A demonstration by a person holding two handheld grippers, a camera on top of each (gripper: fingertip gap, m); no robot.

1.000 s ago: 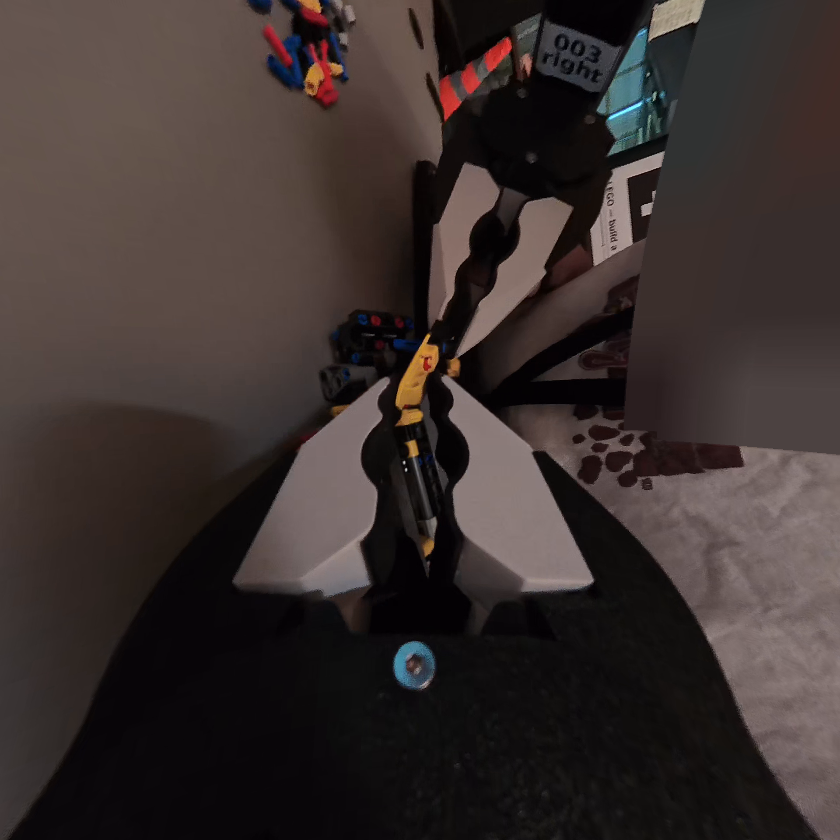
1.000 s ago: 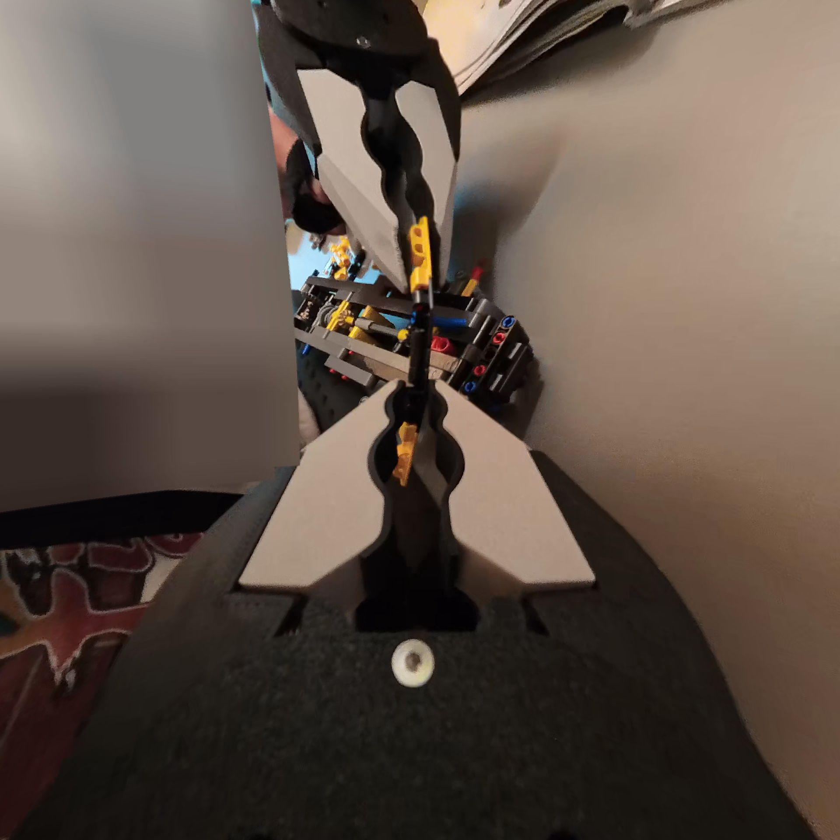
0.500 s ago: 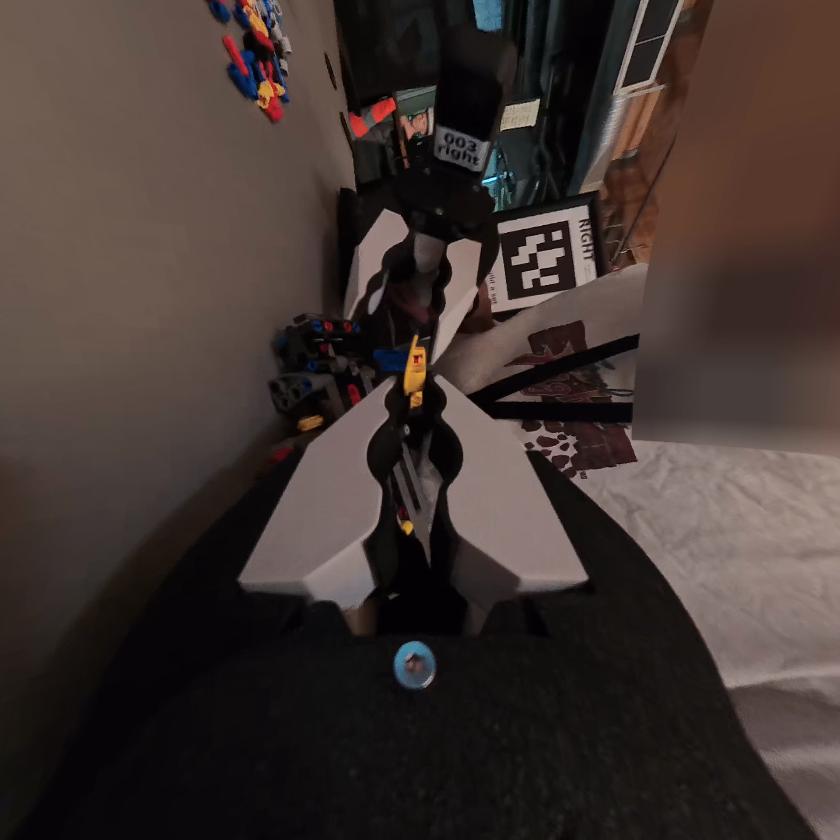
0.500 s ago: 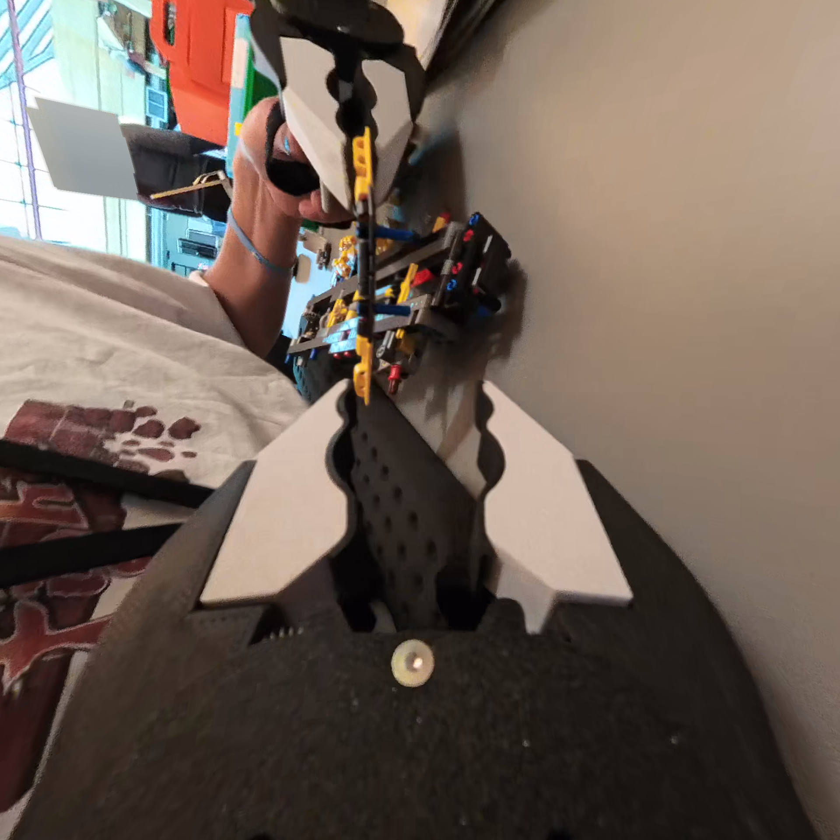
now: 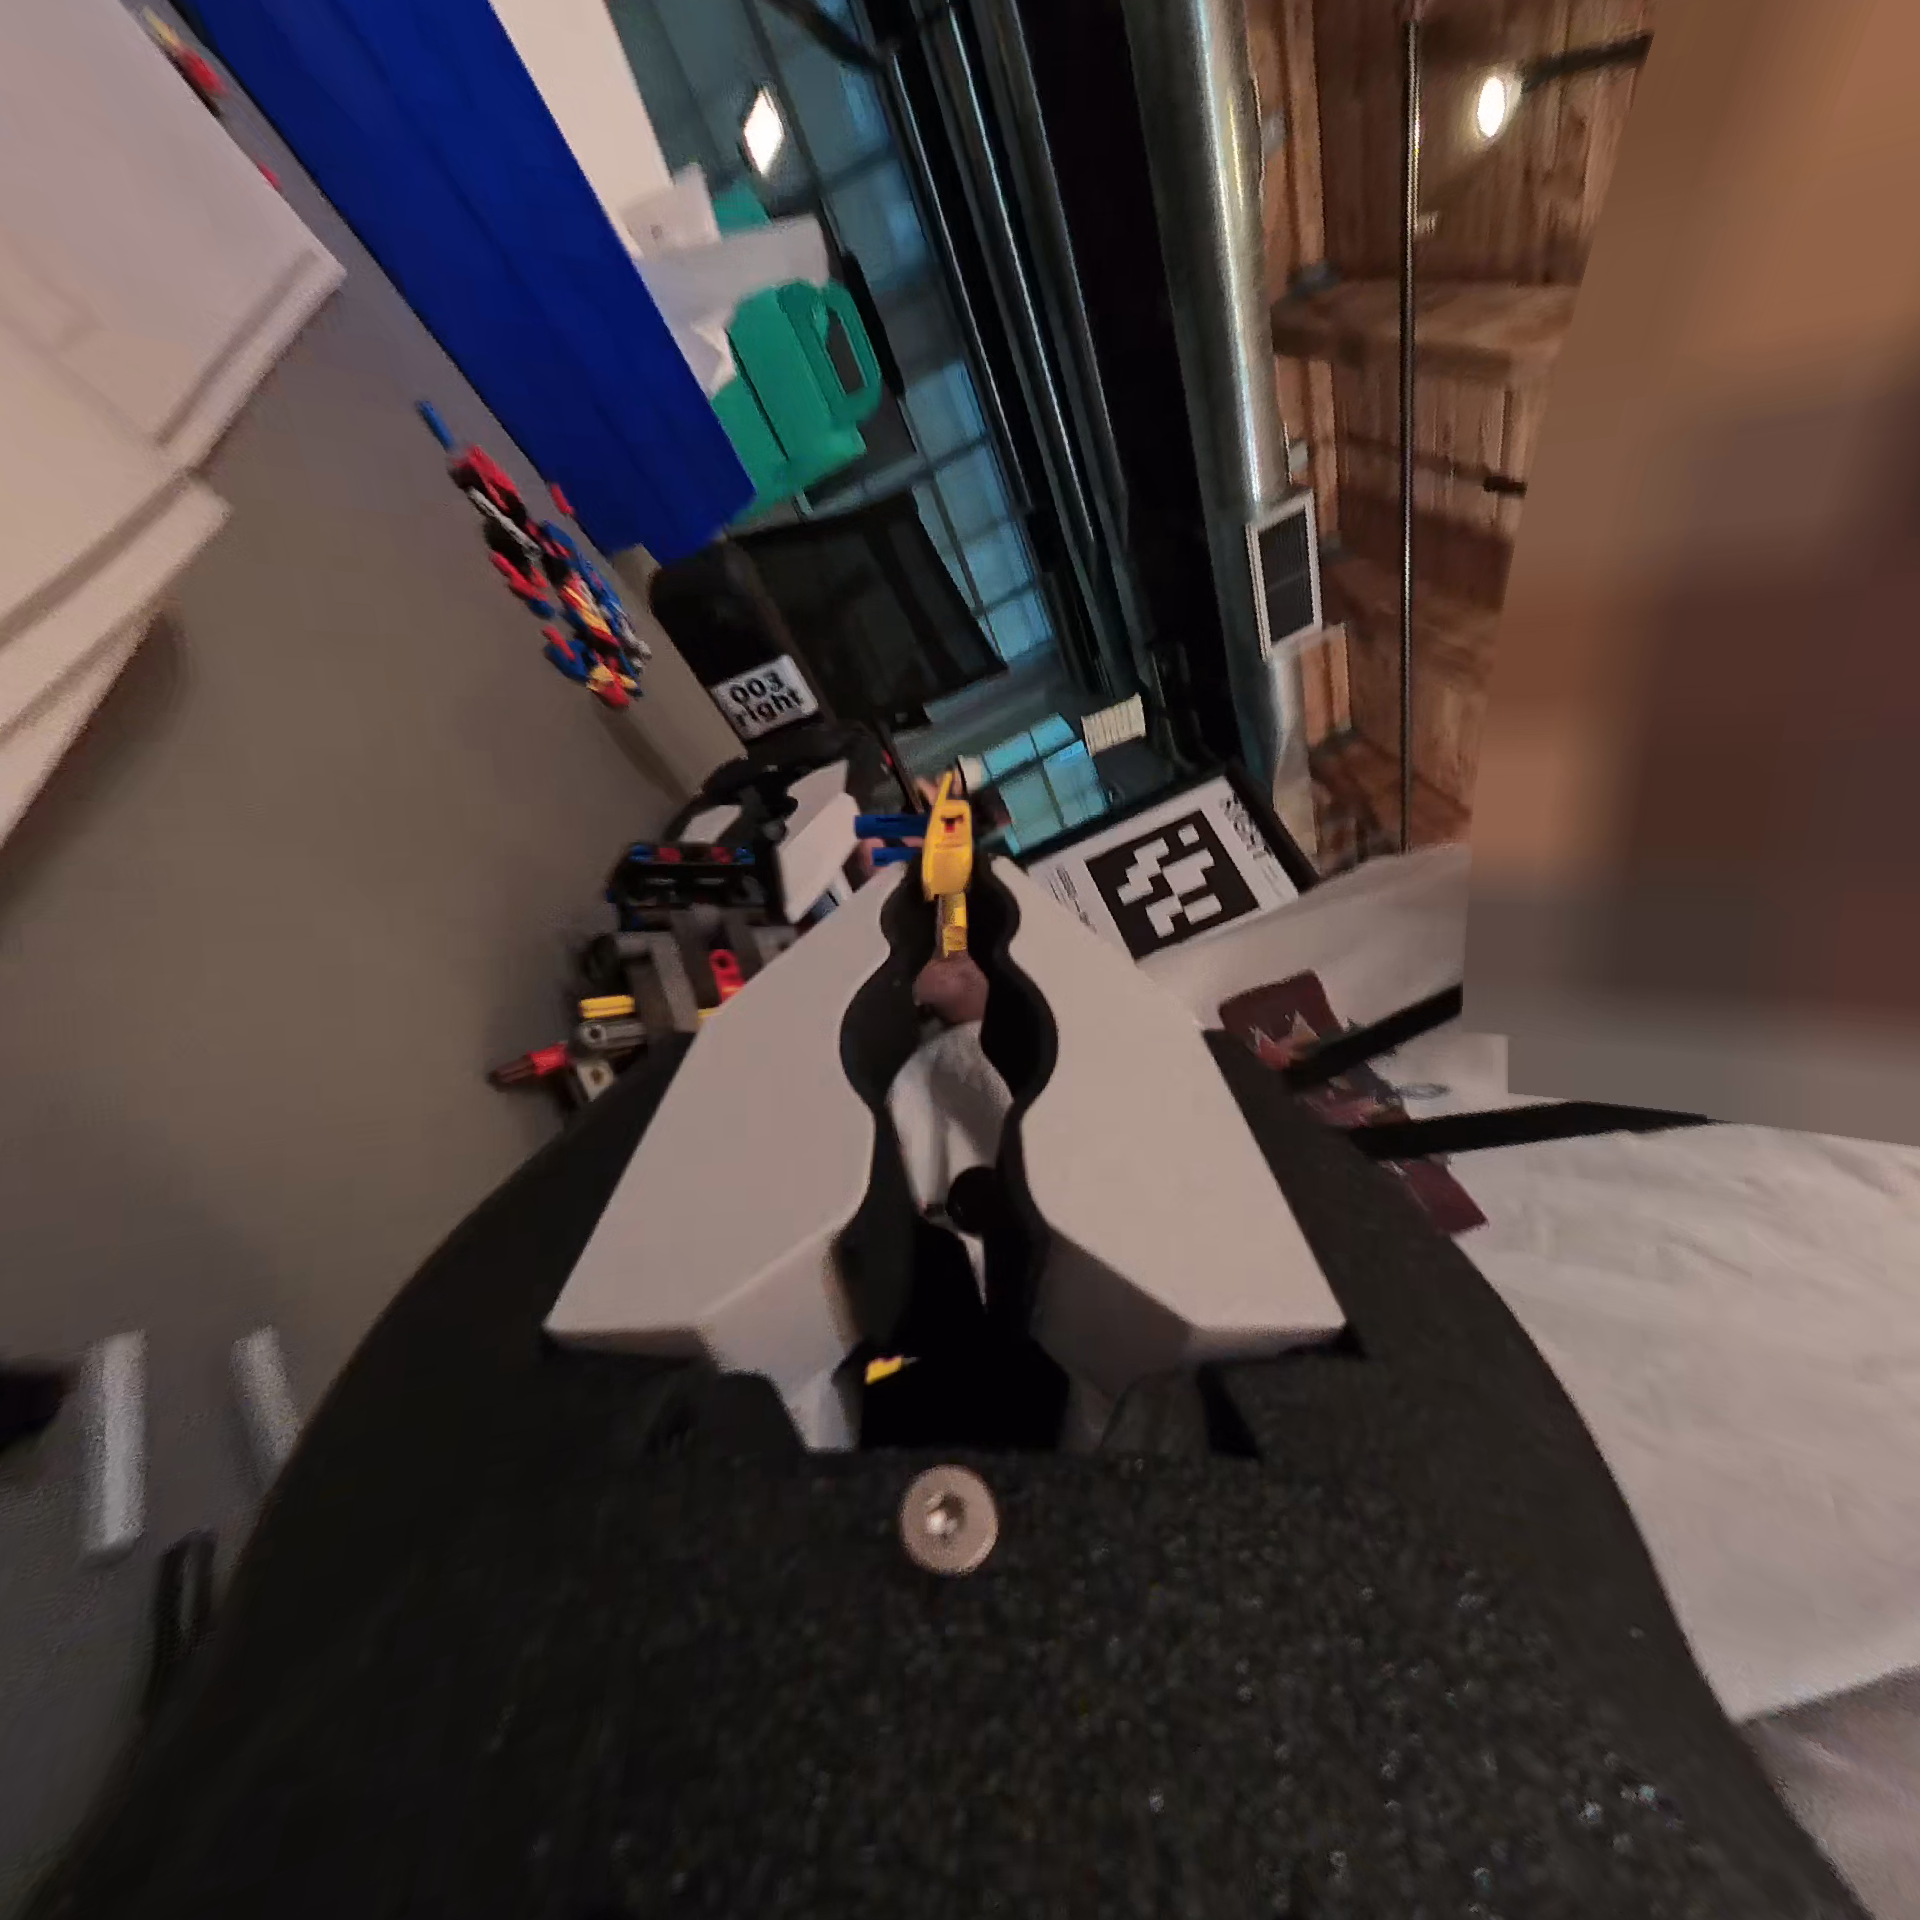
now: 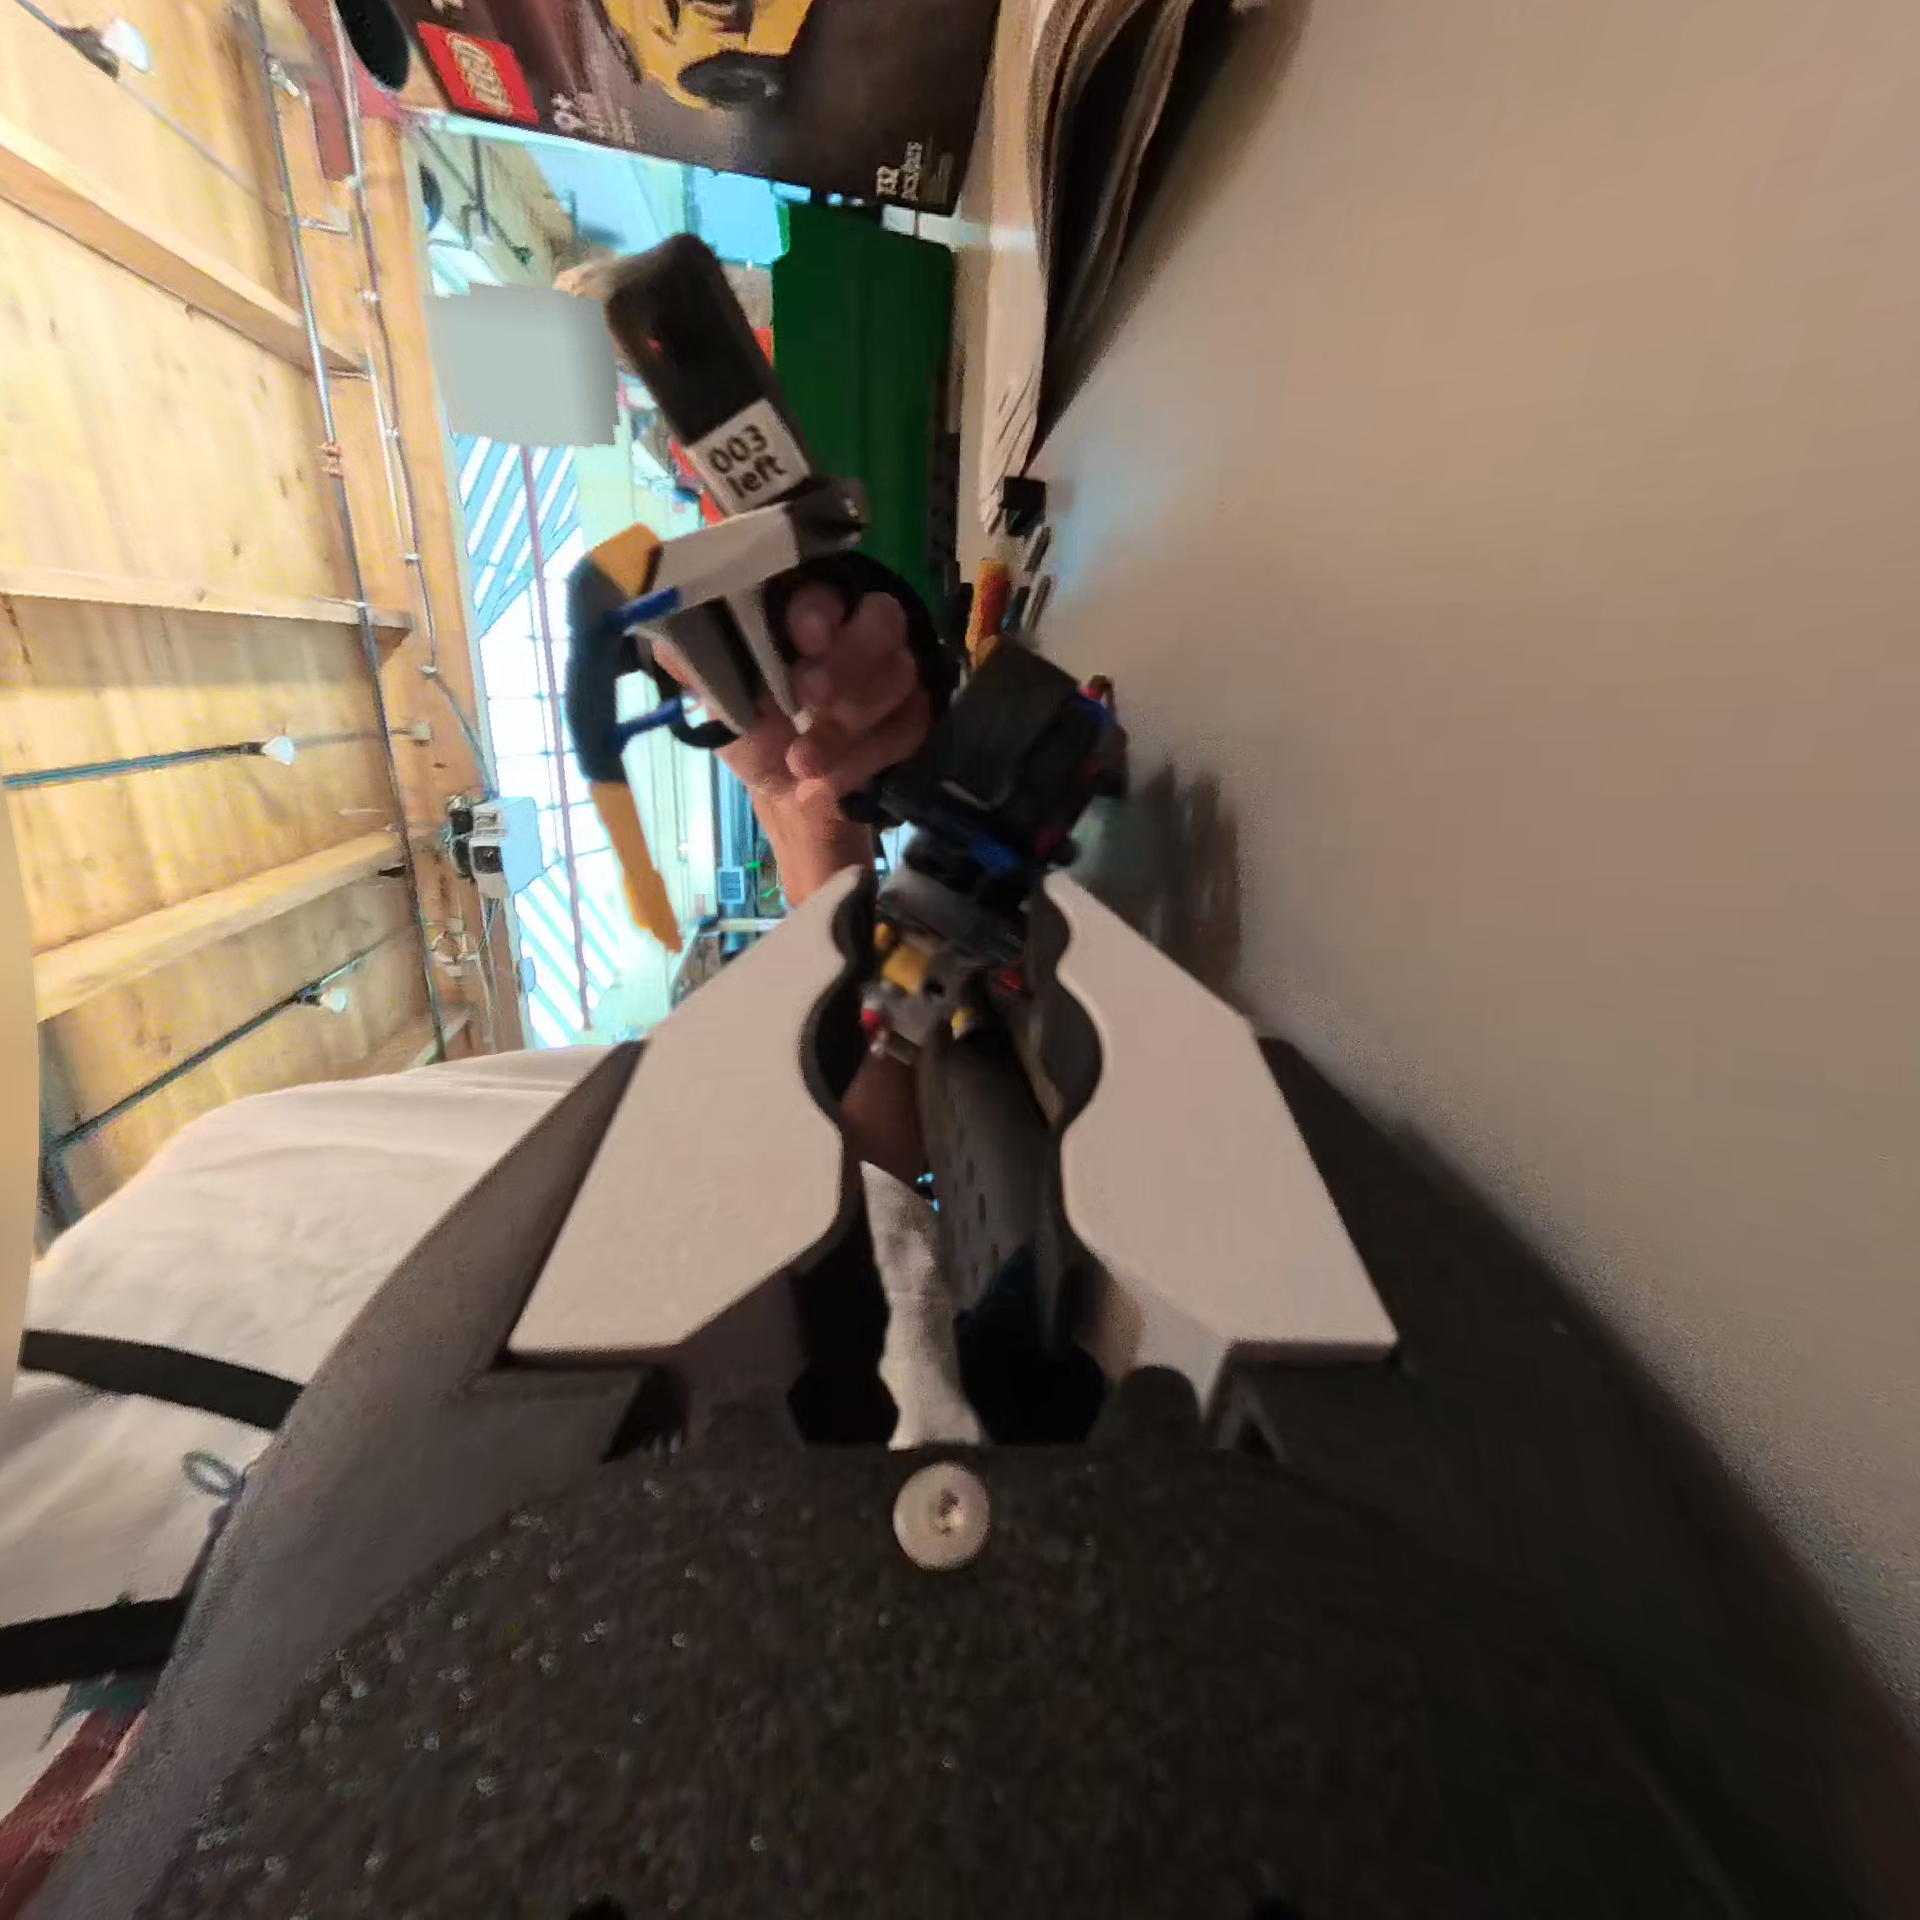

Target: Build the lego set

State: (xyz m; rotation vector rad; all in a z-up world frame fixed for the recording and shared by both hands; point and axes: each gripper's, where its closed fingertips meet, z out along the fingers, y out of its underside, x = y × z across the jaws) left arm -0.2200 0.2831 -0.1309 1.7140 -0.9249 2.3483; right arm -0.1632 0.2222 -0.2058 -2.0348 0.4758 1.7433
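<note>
Grey tabletop (image 5: pixel 312 831) runs tilted along one side of both views, with timber walls (image 6: pixel 187 520), a blue panel (image 5: pixel 499 291) and a metal duct (image 5: pixel 1216 312) behind it. On the table we see loose bricks (image 5: pixel 561 592) scattered far off and the dark chassis (image 5: pixel 675 935) lying nearer. Our left gripper (image 5: pixel 948 894) is clamped at its tips on a yellow-and-black piece (image 5: pixel 948 852) with blue pins, held up off the table and just beside the chassis. Our right gripper (image 6: pixel 951 914) stands spread wide with nothing between its fingers (image 6: pixel 727 1122); the chassis (image 6: pixel 997 769) shows beyond the gap. Only the right view shows the piece side-on (image 6: pixel 613 707) and the hand (image 6: pixel 852 696) working the left gripper (image 6: pixel 717 665), plus the set's box (image 6: pixel 675 73). Only the left view shows the printed marker card (image 5: pixel 1174 883).
</note>
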